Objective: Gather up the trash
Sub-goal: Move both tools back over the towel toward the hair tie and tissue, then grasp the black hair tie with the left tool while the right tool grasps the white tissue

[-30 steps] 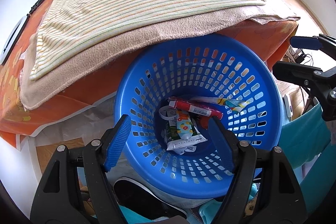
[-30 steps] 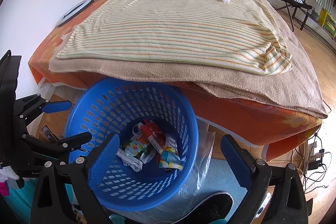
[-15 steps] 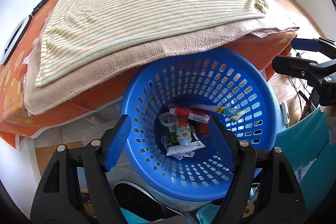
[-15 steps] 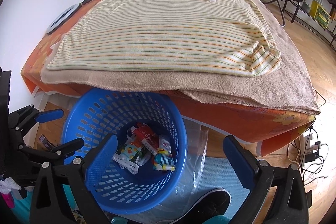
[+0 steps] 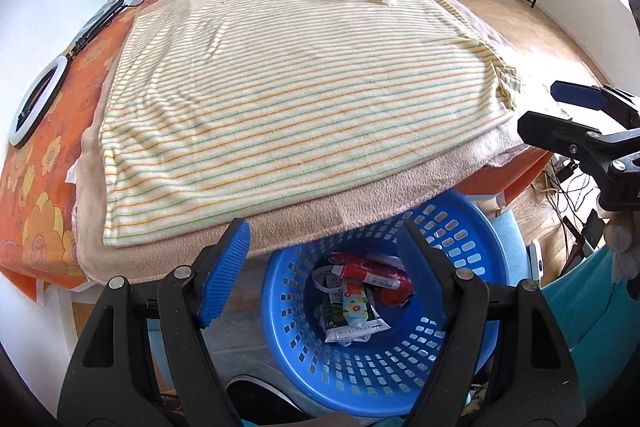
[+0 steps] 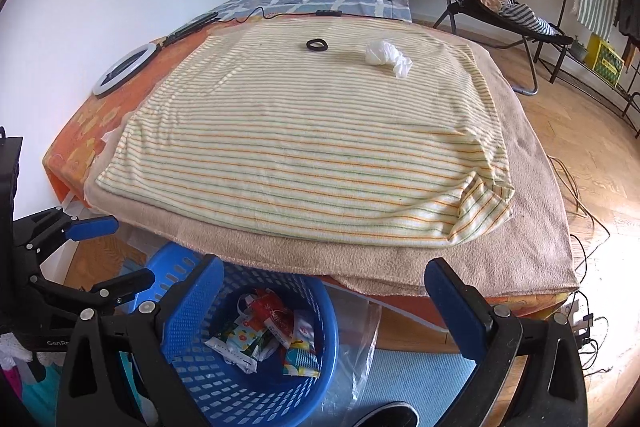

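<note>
Left claw (image 5: 324, 267) open, empty; wrappers (image 5: 356, 301) in blue basket (image 5: 384, 383).

The left gripper (image 5: 324, 267) points steeply downward, its two blue-padded fingers (image 5: 224, 267) spread wide with nothing between them. The right gripper (image 6: 320, 303) is tilted down likewise, fingers (image 6: 192, 307) wide apart and empty. Each shows in the other's view: the right gripper juts in from the right side of the left one, the left gripper from the left side of the right one, both side by side.
</note>
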A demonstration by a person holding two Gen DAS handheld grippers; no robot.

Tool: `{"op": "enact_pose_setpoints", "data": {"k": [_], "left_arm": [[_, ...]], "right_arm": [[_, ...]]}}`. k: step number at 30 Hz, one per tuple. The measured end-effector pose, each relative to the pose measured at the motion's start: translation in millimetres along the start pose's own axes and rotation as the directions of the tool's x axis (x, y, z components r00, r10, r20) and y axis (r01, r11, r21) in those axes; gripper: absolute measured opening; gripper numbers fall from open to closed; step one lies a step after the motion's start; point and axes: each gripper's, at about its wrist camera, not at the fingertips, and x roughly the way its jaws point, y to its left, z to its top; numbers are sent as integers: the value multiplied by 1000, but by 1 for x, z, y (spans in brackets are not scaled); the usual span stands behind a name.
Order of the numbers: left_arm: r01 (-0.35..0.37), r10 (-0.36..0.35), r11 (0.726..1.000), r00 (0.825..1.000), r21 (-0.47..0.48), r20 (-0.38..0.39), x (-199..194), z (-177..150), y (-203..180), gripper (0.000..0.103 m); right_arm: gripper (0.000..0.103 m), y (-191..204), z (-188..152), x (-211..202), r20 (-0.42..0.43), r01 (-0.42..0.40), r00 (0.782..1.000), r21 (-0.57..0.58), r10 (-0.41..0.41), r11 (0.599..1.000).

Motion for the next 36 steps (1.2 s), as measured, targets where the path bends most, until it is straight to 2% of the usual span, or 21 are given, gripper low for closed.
{"op": "enact_pose_setpoints", "data": {"k": [10,15,22,29,31,33,36], "left_arm": [[12,-7,999,996,-52,88,7,96,29,78],[54,-44,993,995,-106,94,30,148,46,78],[45,-35,993,995,-111,94,75,214,54,78],[52,-44,991,996,-120,72,132,261,59,78],[47,-40,992,997,-115,68,148,271,59,76],[57,-51,992,997,-112,56,163,280,60,67],[64,-60,993,997,-100,41,184,290,59,66]], "right_arm": [[103,-34,56,12,53,-16,998,15,15,1000],[103,-57,93,25,74,6,997,34,-9,999],[102,-86,143,61,57,8,998,74,-13,997],[97,-109,180,111,18,-14,1000,123,11,992],[94,-114,187,126,13,-19,1000,127,17,992],[93,-116,192,141,10,-23,1000,130,22,991],[89,-118,199,164,-4,-39,999,138,40,990]]}}
